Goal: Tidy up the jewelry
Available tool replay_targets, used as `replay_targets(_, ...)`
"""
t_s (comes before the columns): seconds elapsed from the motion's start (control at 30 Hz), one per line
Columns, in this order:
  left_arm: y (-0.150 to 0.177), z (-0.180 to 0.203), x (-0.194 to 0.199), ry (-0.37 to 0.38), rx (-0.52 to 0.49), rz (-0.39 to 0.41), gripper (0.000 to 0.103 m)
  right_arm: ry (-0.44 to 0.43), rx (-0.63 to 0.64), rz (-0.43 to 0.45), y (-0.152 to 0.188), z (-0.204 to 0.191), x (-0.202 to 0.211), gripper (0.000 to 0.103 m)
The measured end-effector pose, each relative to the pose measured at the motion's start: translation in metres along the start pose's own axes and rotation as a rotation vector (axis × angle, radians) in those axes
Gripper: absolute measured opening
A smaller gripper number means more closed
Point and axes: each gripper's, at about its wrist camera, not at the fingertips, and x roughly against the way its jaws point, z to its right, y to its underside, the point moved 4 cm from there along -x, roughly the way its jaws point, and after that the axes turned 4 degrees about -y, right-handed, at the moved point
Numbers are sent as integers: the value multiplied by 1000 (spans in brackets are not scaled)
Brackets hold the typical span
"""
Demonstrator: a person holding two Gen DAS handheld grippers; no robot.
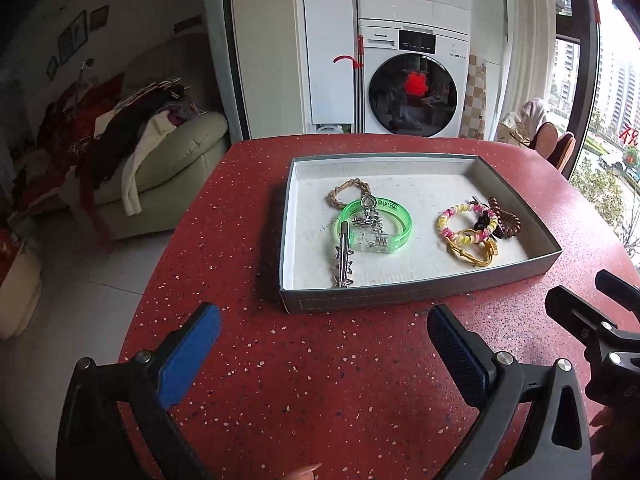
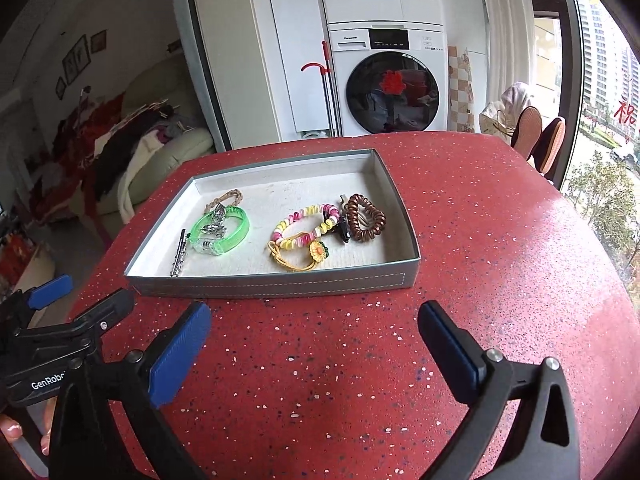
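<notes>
A shallow grey tray (image 1: 400, 300) (image 2: 272, 286) stands on the red speckled table. In it lie a green translucent bangle (image 1: 402, 222) (image 2: 240, 232), a beige braided bracelet (image 1: 340, 196) (image 2: 224, 198), a silver hair clip (image 1: 343, 256) (image 2: 180, 254), a pink-yellow spiral band (image 1: 460, 216) (image 2: 296, 220), a yellow cord with a flower (image 1: 476, 248) (image 2: 316, 252) and a brown spiral tie (image 1: 508, 220) (image 2: 366, 218). My left gripper (image 1: 320, 344) is open and empty in front of the tray. My right gripper (image 2: 316, 340) is open and empty too, beside it.
The red table (image 1: 320, 380) (image 2: 500, 260) ends at a curved edge on the left. Behind it stand a stacked washer and dryer (image 1: 412, 80) (image 2: 392, 88). A sofa piled with clothes (image 1: 140, 140) is at the left. A window is on the right.
</notes>
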Motion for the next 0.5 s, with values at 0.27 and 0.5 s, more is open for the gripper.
replay_targets(0.27,16,-2,17,-25,18,26,103,34,7,29,10,1,19,103)
replay_targets(0.5,20,-1,28,-15,27,33,103,43,14,34,12,0,27,103)
